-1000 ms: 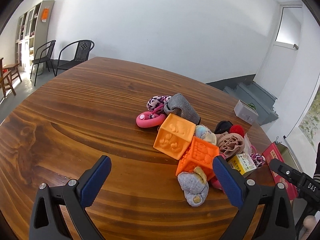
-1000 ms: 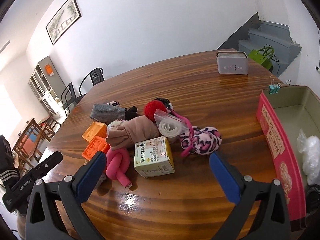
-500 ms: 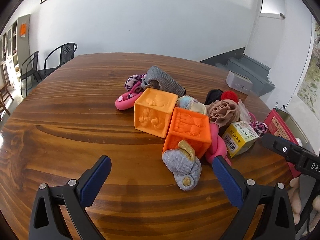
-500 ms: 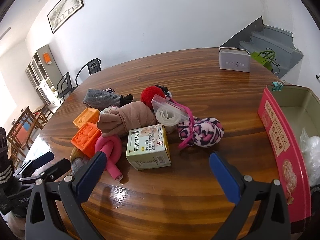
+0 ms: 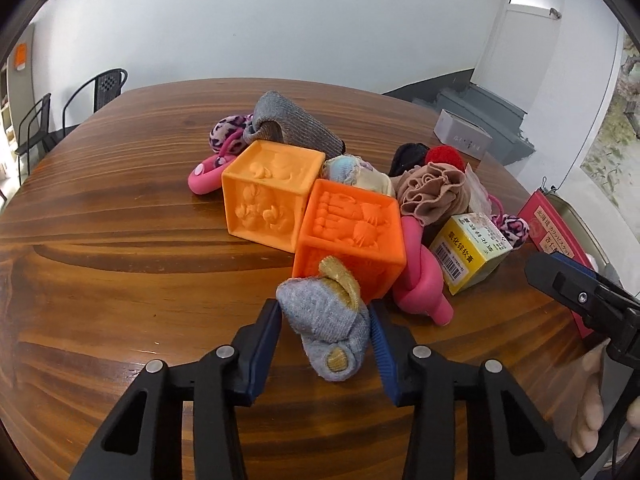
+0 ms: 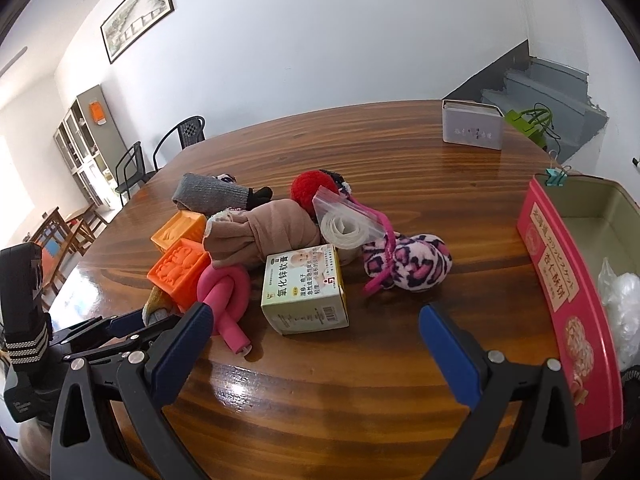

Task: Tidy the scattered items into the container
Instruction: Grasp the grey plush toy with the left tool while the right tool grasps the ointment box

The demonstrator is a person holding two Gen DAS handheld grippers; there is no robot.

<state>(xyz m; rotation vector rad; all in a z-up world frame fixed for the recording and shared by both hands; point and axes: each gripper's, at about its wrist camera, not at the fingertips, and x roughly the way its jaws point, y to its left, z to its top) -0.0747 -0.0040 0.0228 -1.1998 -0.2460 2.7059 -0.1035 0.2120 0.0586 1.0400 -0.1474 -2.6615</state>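
Grey knitted rolled sock [image 5: 326,326], likely soft, light and squashy, sits mid-bundle between the left gripper [image 5: 325,334] fingers as they close; the right gripper [image 6: 316,344] fingers are spread, empty.

Bare table [image 6: 360,392] along my near edge under my right gripper [image 6: 316,344], pile of toys and yellow box [image 6: 304,288] crowding mid-table, red tin [image 6: 560,280] walling the right edge, far edge open but for a grey box [image 6: 472,130], my left gripper [image 5: 326,320] closing on the grey sock [image 5: 324,320], orange cube [image 5: 352,236] hard against it.
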